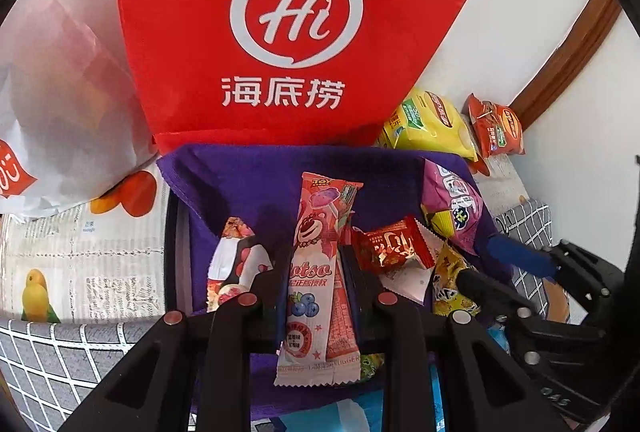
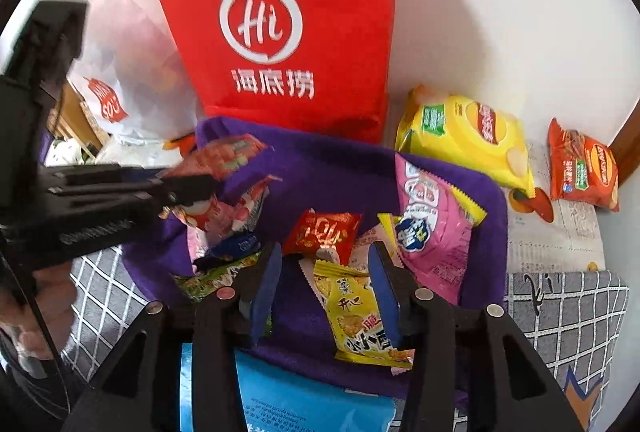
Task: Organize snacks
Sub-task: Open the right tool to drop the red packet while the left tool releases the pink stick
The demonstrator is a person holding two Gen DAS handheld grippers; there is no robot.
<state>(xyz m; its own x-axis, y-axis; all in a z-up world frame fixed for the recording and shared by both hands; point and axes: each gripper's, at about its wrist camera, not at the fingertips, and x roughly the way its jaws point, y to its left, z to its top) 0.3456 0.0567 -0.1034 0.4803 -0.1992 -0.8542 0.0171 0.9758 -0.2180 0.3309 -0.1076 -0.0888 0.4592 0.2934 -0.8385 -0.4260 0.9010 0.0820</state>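
left gripper point(image 1: 316, 272) clamped on pink Lotso snack stick point(image 1: 316, 272) above purple cloth point(image 1: 256, 175) | right gripper point(image 2: 324, 284) released, yellow snack packet point(image 2: 356, 316) loose between fingers | red bag point(image 1: 280, 31) standing far behind | yellow chip bag point(image 2: 464, 139) far right

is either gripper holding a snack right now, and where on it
The left gripper clamps the pink Lotso snack stick around its middle. The right gripper is open, holding nothing.
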